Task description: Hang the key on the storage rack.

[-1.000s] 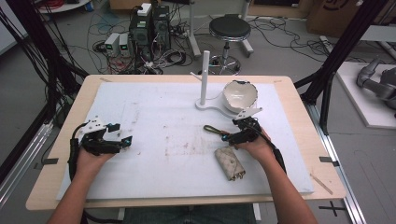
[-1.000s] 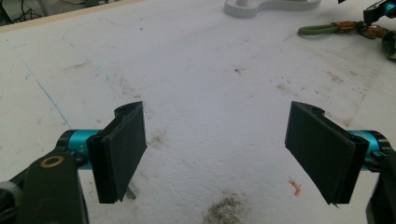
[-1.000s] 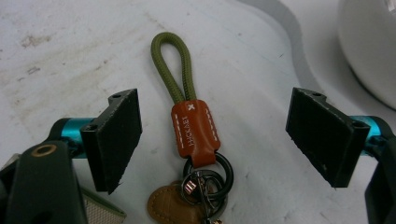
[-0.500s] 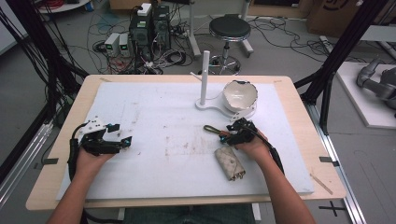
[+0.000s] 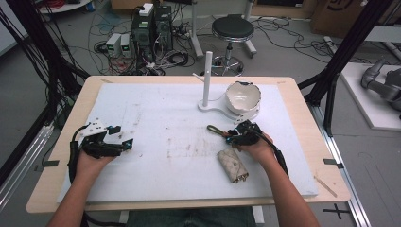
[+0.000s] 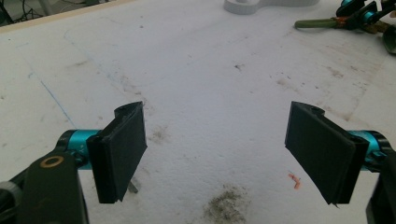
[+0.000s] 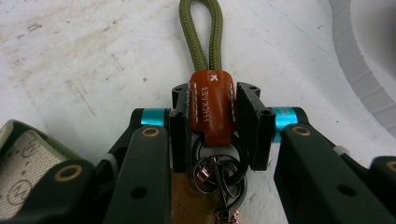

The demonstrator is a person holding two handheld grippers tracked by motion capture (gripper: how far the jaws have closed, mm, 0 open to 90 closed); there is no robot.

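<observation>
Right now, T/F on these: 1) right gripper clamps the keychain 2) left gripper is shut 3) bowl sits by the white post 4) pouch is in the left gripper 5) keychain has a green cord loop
1) Right gripper clamps the keychain: true.
2) Left gripper is shut: false, its jaws stand wide apart with nothing between them.
3) Bowl sits by the white post: true.
4) Pouch is in the left gripper: false, it lies on the table near the right hand.
5) Keychain has a green cord loop: true.
</observation>
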